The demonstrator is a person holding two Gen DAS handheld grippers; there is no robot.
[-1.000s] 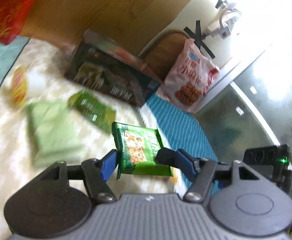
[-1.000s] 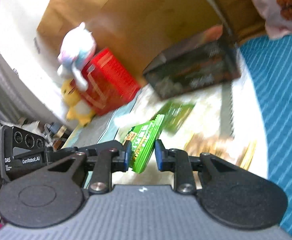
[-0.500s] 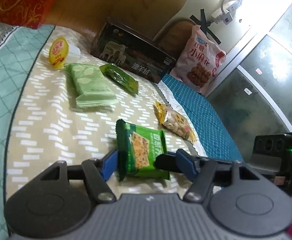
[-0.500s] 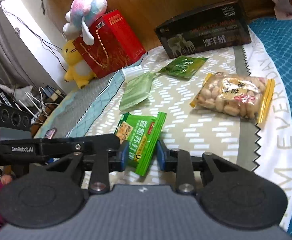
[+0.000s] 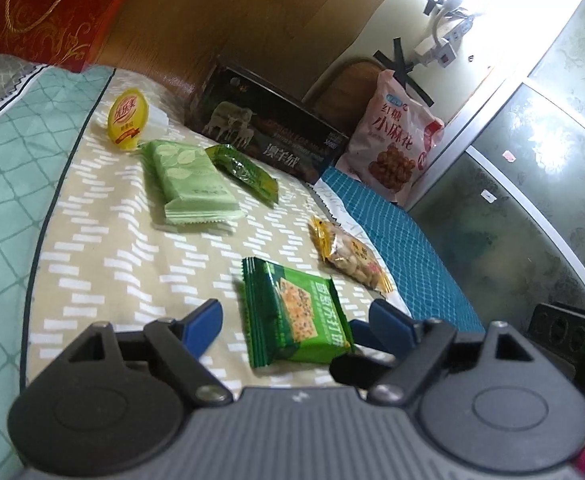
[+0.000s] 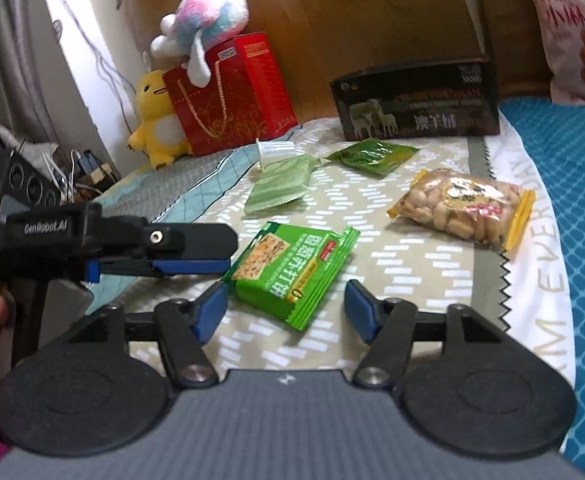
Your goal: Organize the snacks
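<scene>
A green cracker packet (image 5: 298, 314) (image 6: 292, 270) lies flat on the beige patterned bedspread (image 5: 104, 280). My left gripper (image 5: 294, 318) is open, its fingers either side of the packet. My right gripper (image 6: 286, 306) is open too, just in front of the packet. The left gripper also shows in the right wrist view (image 6: 188, 254), beside the packet. A yellow peanut bag (image 5: 348, 256) (image 6: 462, 206), a pale green packet (image 5: 190, 184) (image 6: 282, 184), a dark green sachet (image 5: 242, 172) (image 6: 374, 156) and a yellow jelly cup (image 5: 128, 120) lie further back.
A dark box (image 5: 268, 132) (image 6: 416, 108) stands against the wooden headboard. A pink snack bag (image 5: 392, 136) leans at the back right on a blue blanket (image 6: 580, 184). A red gift bag (image 6: 228, 96) with plush toys stands at the left.
Both grippers brought the green cracker packet down to the bedspread and opened. The packet now lies free between them.
</scene>
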